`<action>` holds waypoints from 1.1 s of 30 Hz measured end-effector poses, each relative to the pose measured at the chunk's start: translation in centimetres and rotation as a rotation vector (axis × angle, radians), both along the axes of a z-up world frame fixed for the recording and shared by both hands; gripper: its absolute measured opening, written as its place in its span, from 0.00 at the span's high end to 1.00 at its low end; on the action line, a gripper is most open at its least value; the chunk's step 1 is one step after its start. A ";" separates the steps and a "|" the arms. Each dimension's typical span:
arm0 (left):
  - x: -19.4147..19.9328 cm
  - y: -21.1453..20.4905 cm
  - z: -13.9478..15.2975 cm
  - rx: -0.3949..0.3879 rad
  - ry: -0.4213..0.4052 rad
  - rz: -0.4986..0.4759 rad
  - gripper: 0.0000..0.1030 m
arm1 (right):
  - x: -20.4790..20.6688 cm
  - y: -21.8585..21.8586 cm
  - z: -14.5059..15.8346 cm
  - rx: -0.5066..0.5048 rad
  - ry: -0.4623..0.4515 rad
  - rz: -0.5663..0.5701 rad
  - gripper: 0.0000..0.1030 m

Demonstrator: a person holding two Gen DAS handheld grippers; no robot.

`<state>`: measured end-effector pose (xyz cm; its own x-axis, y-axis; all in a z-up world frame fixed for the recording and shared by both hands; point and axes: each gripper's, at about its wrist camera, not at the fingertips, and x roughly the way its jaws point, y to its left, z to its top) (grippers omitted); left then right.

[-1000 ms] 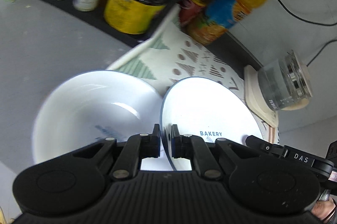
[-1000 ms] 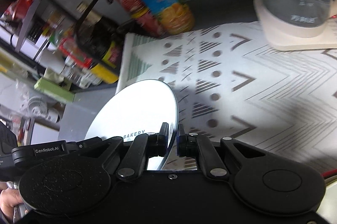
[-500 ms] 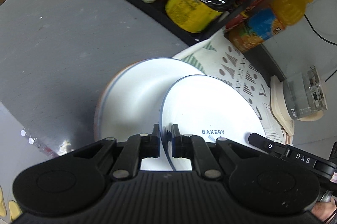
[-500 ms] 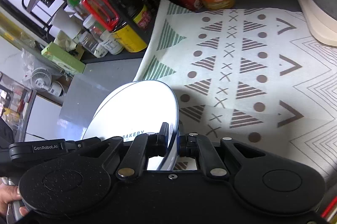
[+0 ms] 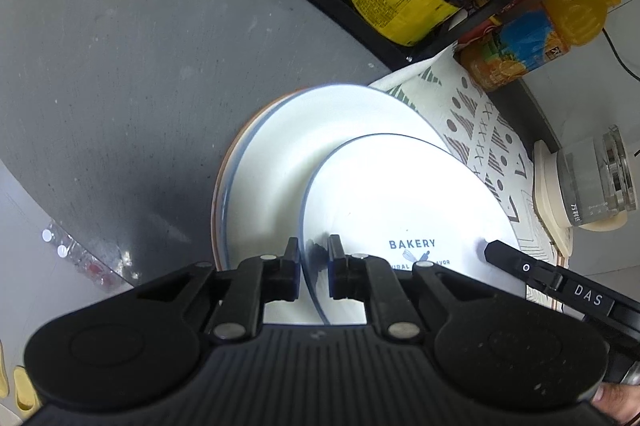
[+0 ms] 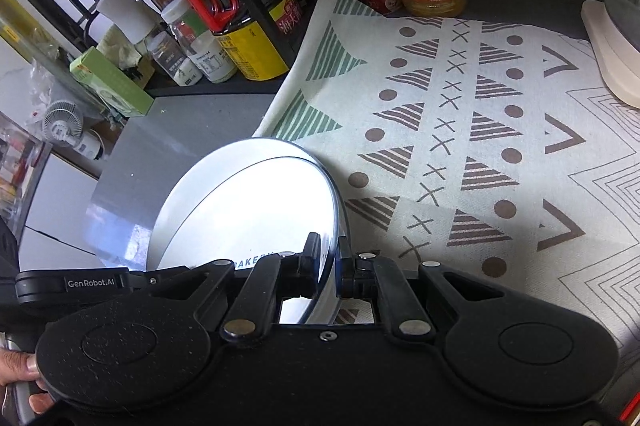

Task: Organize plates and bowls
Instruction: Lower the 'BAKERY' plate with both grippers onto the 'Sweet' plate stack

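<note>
I have both grippers, left gripper point(image 5: 313, 272) and right gripper point(image 6: 328, 268), clamped on opposite rims of the small plate point(image 5: 400, 201) (marked BAKERY), above the stacked plates point(image 5: 280, 161) on the grey counter point(image 5: 120, 65).

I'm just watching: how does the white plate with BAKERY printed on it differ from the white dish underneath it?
The BAKERY plate is smaller and shows printed lettering; the dish underneath is wider and shows none. The BAKERY plate is gripped at opposite edges by the left gripper and the right gripper; the dish underneath lies on the grey counter, ungripped. Both are round, white and dark-rimmed.
</note>
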<state>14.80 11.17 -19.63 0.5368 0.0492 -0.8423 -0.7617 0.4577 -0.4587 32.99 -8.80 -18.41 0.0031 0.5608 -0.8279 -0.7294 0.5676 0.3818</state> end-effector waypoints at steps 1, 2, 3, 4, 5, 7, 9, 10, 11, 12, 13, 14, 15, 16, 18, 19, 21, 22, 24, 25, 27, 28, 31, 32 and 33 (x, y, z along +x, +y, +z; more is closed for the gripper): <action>0.0 0.0 -0.2 0.000 0.001 -0.001 0.91 | 0.0 0.1 0.0 -0.003 -0.002 0.002 0.93; -0.1 0.0 -0.3 -0.001 0.003 -0.001 0.91 | -0.1 0.2 -0.1 -0.006 -0.006 0.005 0.93; 0.0 0.0 -0.4 -0.004 0.006 0.001 0.90 | -0.2 0.3 -0.1 -0.010 -0.010 0.009 0.93; 0.1 0.1 -0.6 -0.006 0.009 0.004 0.90 | -0.2 0.4 -0.2 -0.014 -0.014 0.013 0.93; 0.0 0.2 -0.6 -0.007 0.010 0.006 0.90 | -0.3 0.5 -0.2 -0.015 -0.017 0.014 0.93; 0.1 0.3 -0.7 -0.006 0.009 0.007 0.90 | -0.3 0.6 -0.2 -0.013 -0.018 0.010 0.93; 0.2 0.4 -0.8 -0.007 0.007 0.001 0.90 | -0.2 0.6 -0.2 -0.014 -0.020 0.007 0.93; 0.3 0.5 -0.8 -0.006 0.007 -0.003 0.90 | -0.1 0.7 -0.3 -0.014 -0.019 0.003 0.94; 0.3 0.5 -0.8 -0.004 0.010 -0.005 0.89 | 0.0 0.7 -0.4 -0.016 -0.017 -0.001 0.94; 0.5 0.6 -0.9 0.000 0.017 -0.009 0.89 | 0.0 0.7 -0.5 -0.019 -0.016 -0.005 0.95; 0.6 0.5 -0.9 0.004 0.026 -0.012 0.89 | 0.0 0.6 -0.7 -0.020 -0.014 -0.010 0.95; 0.8 0.5 -1.0 0.013 0.038 -0.017 0.88 | 0.1 0.6 -0.8 -0.017 -0.007 -0.019 0.95; 1.0 0.4 -1.0 0.024 0.037 -0.019 0.88 | 0.1 0.5 -0.9 -0.013 -0.004 -0.029 0.95; 1.2 0.3 -1.0 0.034 0.039 -0.023 0.88 | 0.2 0.4 -0.9 -0.008 0.003 -0.037 0.95; 1.4 0.3 -1.0 0.035 0.045 -0.021 0.87 | 0.4 0.3 -1.0 -0.006 0.008 -0.040 0.96; 1.5 0.4 -1.0 0.037 0.050 -0.023 0.87 | 0.5 0.3 -1.0 -0.007 0.008 -0.039 0.96; 1.8 0.3 -0.8 0.048 0.072 -0.041 0.87 | 0.5 0.4 -1.0 -0.008 0.007 -0.041 0.96; 1.9 0.3 -0.6 0.055 0.086 -0.051 0.87 | 0.5 0.4 -1.1 -0.010 0.004 -0.040 0.95; 1.6 0.5 0.1 0.040 0.100 -0.043 0.87 | 0.4 0.6 -1.1 -0.016 -0.004 -0.039 0.95; 1.3 0.7 0.6 0.019 0.093 -0.029 0.87 | 0.4 0.7 -1.0 -0.021 -0.010 -0.037 0.95; 0.8 1.0 2.0 0.032 0.075 -0.026 0.81 | 0.3 0.9 -0.9 -0.026 -0.022 -0.038 0.94; 0.6 1.0 2.6 0.057 0.080 -0.027 0.76 | 0.3 1.0 -0.9 -0.027 -0.025 -0.039 0.94; -0.1 1.6 3.9 0.115 0.092 -0.002 0.49 | 0.3 1.1 -1.0 -0.051 -0.036 -0.037 0.92; -0.2 1.8 4.1 0.128 0.094 0.010 0.44 | 0.3 1.1 -1.2 -0.061 -0.037 -0.037 0.92; -0.3 2.0 4.1 0.143 0.095 0.016 0.40 | 0.3 1.1 -1.3 -0.060 -0.034 -0.035 0.92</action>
